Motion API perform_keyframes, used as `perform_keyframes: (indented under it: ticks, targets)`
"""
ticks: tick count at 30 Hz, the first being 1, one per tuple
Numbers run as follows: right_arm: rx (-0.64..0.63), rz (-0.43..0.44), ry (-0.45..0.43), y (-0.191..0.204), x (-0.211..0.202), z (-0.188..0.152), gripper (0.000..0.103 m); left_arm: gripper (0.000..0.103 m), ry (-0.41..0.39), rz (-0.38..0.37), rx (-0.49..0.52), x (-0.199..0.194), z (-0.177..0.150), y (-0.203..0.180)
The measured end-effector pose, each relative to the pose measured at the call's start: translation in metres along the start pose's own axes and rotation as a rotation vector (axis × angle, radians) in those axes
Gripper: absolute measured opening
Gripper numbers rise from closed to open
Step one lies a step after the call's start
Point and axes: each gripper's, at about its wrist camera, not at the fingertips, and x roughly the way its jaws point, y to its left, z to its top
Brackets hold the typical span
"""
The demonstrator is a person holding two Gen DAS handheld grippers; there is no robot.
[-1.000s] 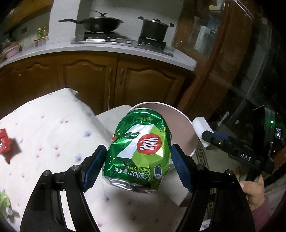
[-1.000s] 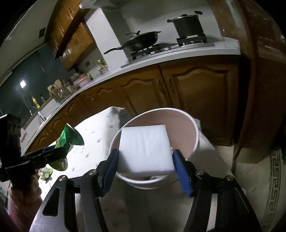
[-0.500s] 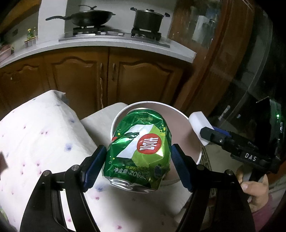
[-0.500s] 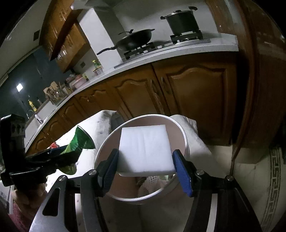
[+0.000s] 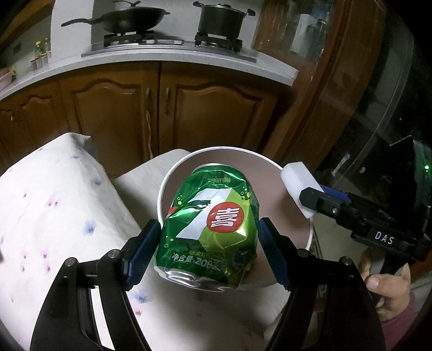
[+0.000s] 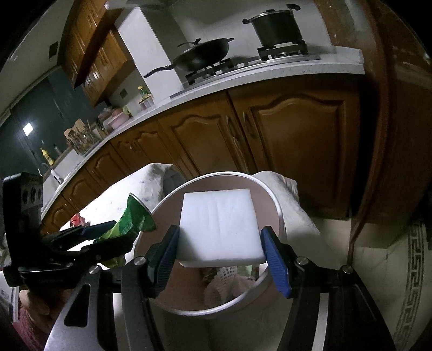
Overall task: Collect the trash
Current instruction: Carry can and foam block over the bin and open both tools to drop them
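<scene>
Both grippers have closed in on the white bin [image 5: 162, 194] since a second ago: its rim now sits lower and larger in each wrist view, and the bin's mouth fills more of the frame. Left gripper [image 5: 208, 248] pinches a crushed green 7-Up can [image 5: 208, 226] between its blue pads [image 5: 140, 251], can held above the near-left part of the bin opening, over the rim. Right gripper [image 6: 220, 251] is clamped on a white foam block [image 6: 218, 226], held flat directly above the bin [image 6: 279, 216] mouth; in the left view the block [image 5: 297, 186] pokes over the far-right rim. Bin stands on a cloth-covered surface [image 5: 54, 205] with a floral print, kitchen cabinets [image 5: 113, 108] and a stove with wok [image 5: 127, 19] and pot [image 5: 221, 19] behind. Some trash already lies at the bin bottom [image 6: 229, 280], white mesh-like stuff, hard to make out. Judgement: both items look positioned for release, so the drop is probably next. Can sits near the rim edge and could clip it.
</scene>
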Motion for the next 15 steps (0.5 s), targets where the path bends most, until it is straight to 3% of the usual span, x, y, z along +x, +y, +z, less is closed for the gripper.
perform_keyframes:
  ticks: [5,7,15]
  targets:
    - [0.007,0.005,0.005,-0.0001,0.0002,0.0019,0.067,0.076,0.026,0.0,-0.005,0.0061,-0.0004,0.0026]
    - [0.009,0.003,-0.002,-0.0008,-0.0002,0.0025,0.075,0.076,0.035,-0.001,-0.008,0.0081,-0.0015,0.0037]
    - [0.042,0.001,-0.014,-0.005,-0.0033,0.0009,0.076,0.076,0.029,-0.011,0.009,0.0046,-0.0033,-0.0012]
